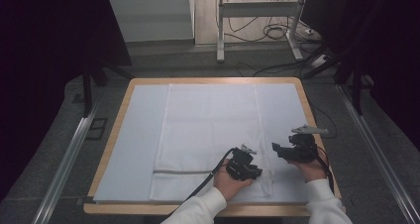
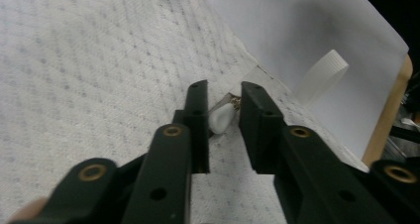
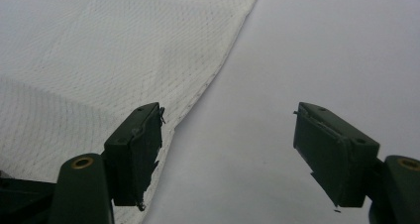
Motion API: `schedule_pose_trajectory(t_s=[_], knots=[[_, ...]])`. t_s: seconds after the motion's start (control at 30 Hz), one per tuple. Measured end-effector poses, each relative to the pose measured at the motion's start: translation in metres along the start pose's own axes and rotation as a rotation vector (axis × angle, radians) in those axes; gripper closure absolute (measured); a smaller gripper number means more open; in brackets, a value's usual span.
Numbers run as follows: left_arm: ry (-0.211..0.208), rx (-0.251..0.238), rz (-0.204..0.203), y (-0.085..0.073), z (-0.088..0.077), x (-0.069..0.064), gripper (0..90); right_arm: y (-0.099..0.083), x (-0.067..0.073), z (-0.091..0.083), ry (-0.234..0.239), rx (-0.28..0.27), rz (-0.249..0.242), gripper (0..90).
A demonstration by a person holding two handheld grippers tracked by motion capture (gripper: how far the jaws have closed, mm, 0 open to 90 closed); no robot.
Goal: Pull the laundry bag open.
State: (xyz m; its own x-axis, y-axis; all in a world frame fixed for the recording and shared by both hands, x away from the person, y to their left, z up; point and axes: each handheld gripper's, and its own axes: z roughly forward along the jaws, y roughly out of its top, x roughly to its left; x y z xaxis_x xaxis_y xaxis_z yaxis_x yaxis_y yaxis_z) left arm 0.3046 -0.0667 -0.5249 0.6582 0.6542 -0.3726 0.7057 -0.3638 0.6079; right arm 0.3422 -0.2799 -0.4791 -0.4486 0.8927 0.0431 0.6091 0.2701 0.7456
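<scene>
Two hands in white sleeves are coming in at the bottom of the high view, each holding a tool. A white mesh bag point(image 1: 208, 135) is lying flat on the pale sheet point(image 1: 133, 135) covering the bench point(image 1: 113, 135). The left tool point(image 1: 257, 173) is resting on the bag's near right corner. The right tool point(image 1: 275, 149) is sitting just beside the bag.

Looking along the left tool point(image 2: 224, 116), its jaws are a little apart with the white zipper pull point(image 2: 221, 118) sitting between them. A white loop point(image 2: 322, 75) is lying near.

Looking along the right tool point(image 3: 228, 135), its jaws are wide apart and holding nothing, with the bag's edge point(image 3: 218, 70) running under the left jaw.
</scene>
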Motion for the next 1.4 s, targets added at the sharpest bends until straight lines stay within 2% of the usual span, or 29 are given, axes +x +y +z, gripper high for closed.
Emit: schedule_pose_trajectory(t_s=[0.13,0.2,0.3,0.67,0.93,1.07,1.17,1.4], knots=[[-0.021,0.000,-0.006,0.0005,-0.0008,0.0024,78.3,0.0001,-0.0005,-0.0003,-0.003,-0.001,0.002,26.3],[-0.041,-0.006,-0.011,0.0013,-0.0025,0.0027,83.7,0.0001,-0.0012,-0.0007,-0.004,-0.003,0.003,26.3],[-0.062,-0.002,-0.008,0.0017,-0.0035,0.0031,85.5,0.0001,-0.0019,-0.0011,-0.004,-0.005,0.005,26.4],[-0.068,0.015,-0.004,-0.0011,0.0011,0.0026,85.5,0.0003,-0.0023,-0.0018,-0.008,-0.007,0.007,26.4],[-0.057,0.017,0.017,-0.0015,0.0018,0.0009,86.5,0.0004,-0.0023,-0.0021,-0.008,-0.009,0.006,26.6],[-0.072,0.016,0.010,-0.0010,0.0015,0.0027,86.9,0.0004,-0.0023,-0.0024,-0.005,-0.009,0.007,26.6],[-0.079,0.018,0.023,-0.0009,0.0004,0.0041,87.1,0.0004,-0.0028,-0.0029,0.004,-0.006,0.008,26.6],[-0.101,0.002,0.022,0.0005,-0.0075,0.0063,87.1,0.0017,-0.0018,-0.0059,0.024,-0.007,0.012,26.5]])
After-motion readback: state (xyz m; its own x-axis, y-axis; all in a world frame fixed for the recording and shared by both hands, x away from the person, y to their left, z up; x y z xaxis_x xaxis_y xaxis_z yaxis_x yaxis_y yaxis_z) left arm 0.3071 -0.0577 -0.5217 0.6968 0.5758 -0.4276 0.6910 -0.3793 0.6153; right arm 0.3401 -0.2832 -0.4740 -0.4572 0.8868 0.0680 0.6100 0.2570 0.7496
